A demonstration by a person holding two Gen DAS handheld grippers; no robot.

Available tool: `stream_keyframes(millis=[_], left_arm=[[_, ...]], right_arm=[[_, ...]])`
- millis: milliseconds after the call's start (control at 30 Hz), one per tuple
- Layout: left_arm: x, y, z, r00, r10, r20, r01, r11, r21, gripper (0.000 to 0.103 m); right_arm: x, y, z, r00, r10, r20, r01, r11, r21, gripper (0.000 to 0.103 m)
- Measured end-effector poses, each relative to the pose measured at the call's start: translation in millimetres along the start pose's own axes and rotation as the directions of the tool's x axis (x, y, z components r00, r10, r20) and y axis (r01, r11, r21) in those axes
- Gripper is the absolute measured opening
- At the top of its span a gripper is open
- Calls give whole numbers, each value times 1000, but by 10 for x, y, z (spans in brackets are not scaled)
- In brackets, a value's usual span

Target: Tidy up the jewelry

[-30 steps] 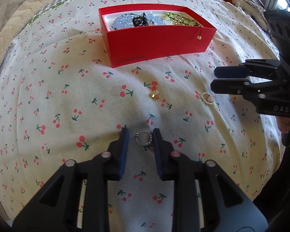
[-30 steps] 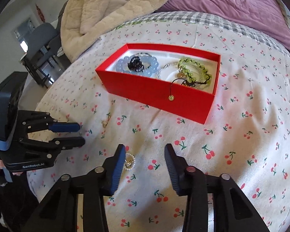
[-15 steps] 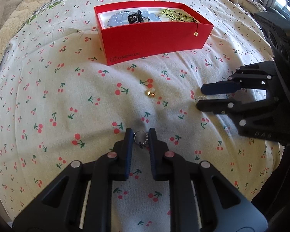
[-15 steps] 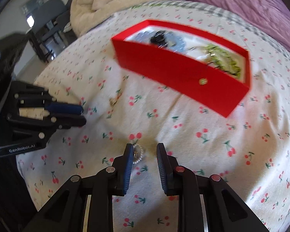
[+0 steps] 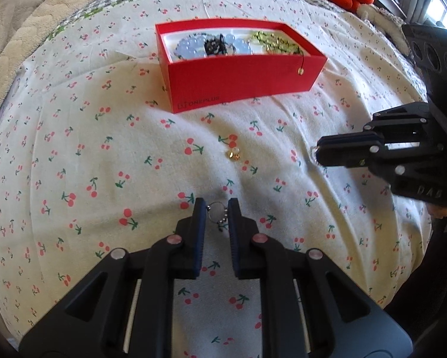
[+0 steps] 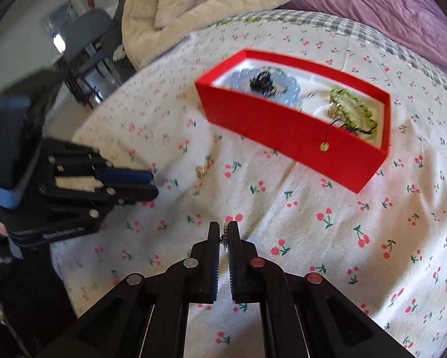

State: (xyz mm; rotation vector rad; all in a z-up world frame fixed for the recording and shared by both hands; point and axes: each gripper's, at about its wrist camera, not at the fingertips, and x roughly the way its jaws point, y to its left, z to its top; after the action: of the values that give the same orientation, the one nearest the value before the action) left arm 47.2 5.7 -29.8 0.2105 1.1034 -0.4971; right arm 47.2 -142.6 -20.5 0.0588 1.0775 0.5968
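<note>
1. A small silver beaded ring [image 5: 216, 212] sits between the fingertips of the left gripper [image 5: 216, 213], just above the cherry-print bedsheet [image 5: 104, 161]; a pearl ring [image 6: 224, 237] is caught in the right gripper [image 6: 224, 234].
2. A gold earring [image 5: 234, 153] lies loose on the sheet between both grippers and the red box [image 5: 241, 74], nothing blocking the way.
3. The box already holds a pale blue bead bracelet [image 5: 190, 49] and a green bracelet [image 5: 271, 40] — a charm hangs over its front wall.
4. A cream blanket [image 6: 193, 3] is heaped beyond.
5. Left jaws are narrowed, pinching the silver ring; right jaws are pressed almost together on the pearl ring.
</note>
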Motion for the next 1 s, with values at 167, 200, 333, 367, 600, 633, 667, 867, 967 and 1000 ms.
stream_keyframes(millis=[167,200,333,367,600,633,667,867,967,1000], left_arm=[[-62,33,-6,1000,-3,17,3,1000,-13,16],[-55,28,8,1000,-4,17,4,1000,-13,16],[-28,4,22,1000,-1,9,1,1000,-10,16],[-22,2,19,1000,0,7,0,1000,-10,16],[-15,0,20,1000,1,2,-1,1000,-11,16],[-7,-1,20,1000,0,-1,0,1000,-12,16],[1,-1,18,1000,1,-2,-1,1000,-12,16],[39,20,37,1000,4,-10,-5,1000,-25,16],[61,10,45,1000,5,-15,-6,1000,-22,16],[68,7,46,1000,5,-17,-5,1000,-20,16]], right_arm=[[-135,-122,37,994,107,30,-109,989,95,5],[-158,-162,34,987,153,40,-157,979,128,5],[-89,-287,29,1000,-20,12,18,991,136,6],[-71,-365,5,1000,-19,-1,19,986,164,6],[-270,-534,1,981,182,65,-193,943,272,22],[-286,-533,-2,985,162,62,-172,947,272,28],[-308,-538,-11,991,122,60,-134,954,269,47],[-267,-596,-51,996,-87,11,82,972,221,43],[-230,-602,-77,994,-111,-10,111,976,189,35],[-204,-566,-76,991,-130,-13,130,978,164,34]])
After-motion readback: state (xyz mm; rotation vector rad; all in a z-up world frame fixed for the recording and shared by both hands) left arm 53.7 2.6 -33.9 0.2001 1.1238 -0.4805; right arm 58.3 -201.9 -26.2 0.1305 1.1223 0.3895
